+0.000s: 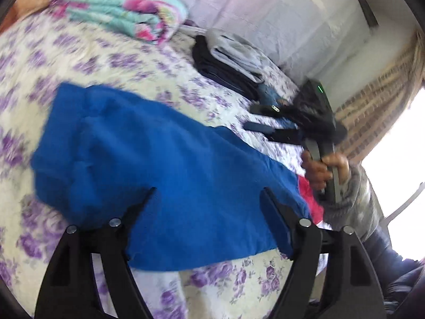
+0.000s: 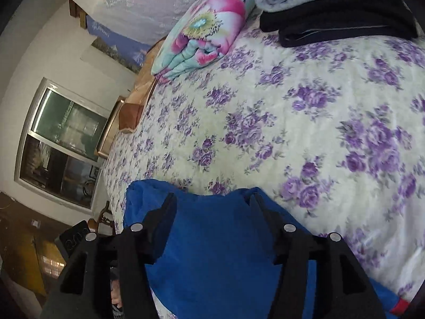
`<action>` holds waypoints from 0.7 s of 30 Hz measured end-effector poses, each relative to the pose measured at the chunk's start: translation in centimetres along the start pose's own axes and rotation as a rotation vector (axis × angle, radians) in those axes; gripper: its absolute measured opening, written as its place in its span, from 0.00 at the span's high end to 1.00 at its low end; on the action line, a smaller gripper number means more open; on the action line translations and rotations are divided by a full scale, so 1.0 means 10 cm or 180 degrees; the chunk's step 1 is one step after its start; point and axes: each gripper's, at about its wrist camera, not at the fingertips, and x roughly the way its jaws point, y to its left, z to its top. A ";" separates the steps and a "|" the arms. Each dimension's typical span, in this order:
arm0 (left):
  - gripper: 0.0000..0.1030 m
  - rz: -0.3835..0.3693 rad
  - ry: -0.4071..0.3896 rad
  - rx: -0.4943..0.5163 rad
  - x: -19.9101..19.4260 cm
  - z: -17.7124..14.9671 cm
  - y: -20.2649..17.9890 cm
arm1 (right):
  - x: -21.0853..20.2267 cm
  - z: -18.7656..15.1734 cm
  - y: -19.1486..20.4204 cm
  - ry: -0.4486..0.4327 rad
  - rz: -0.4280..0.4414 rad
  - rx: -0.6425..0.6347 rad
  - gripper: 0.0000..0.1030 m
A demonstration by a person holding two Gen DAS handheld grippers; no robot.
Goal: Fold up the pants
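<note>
While the blue pants lie bunched on the bed, both of my tools hang over them with their fingers spread and nothing pinched. Nearest to me, my left tool stands wide above the near edge of the pants, its tips over the cloth; I cannot tell whether they touch it. My right tool is also spread, its tips over the far edge of the pants where the blue meets the flowered bedspread. A red trim shows at the end of the pants beside my right hand, which grips its tool's handle just past that end. Beyond the pants, further up the bed, a stack of folded dark and grey clothes rests on the bedspread. Beside that stack sits a folded floral quilt, aqua and pink, farthest from the pants.
</note>
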 end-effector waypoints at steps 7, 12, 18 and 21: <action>0.27 0.0186 0.0064 0.0180 0.36 -0.08 -0.05 | 0.28 0.03 -0.01 0.0544 -0.0027 -0.0294 0.44; 0.20 0.0161 0.0002 0.0360 0.34 -0.20 -0.08 | 0.39 -0.02 0.08 0.0895 0.0119 -0.0617 0.40; 0.11 0.0123 0.0014 0.0470 0.39 -0.20 -0.13 | 0.33 0.09 -0.10 0.0882 0.0141 -0.0487 0.37; 0.09 0.0103 0.0011 0.0484 0.39 -0.21 -0.14 | 0.45 0.00 -0.04 0.1036 0.0386 -0.0546 0.37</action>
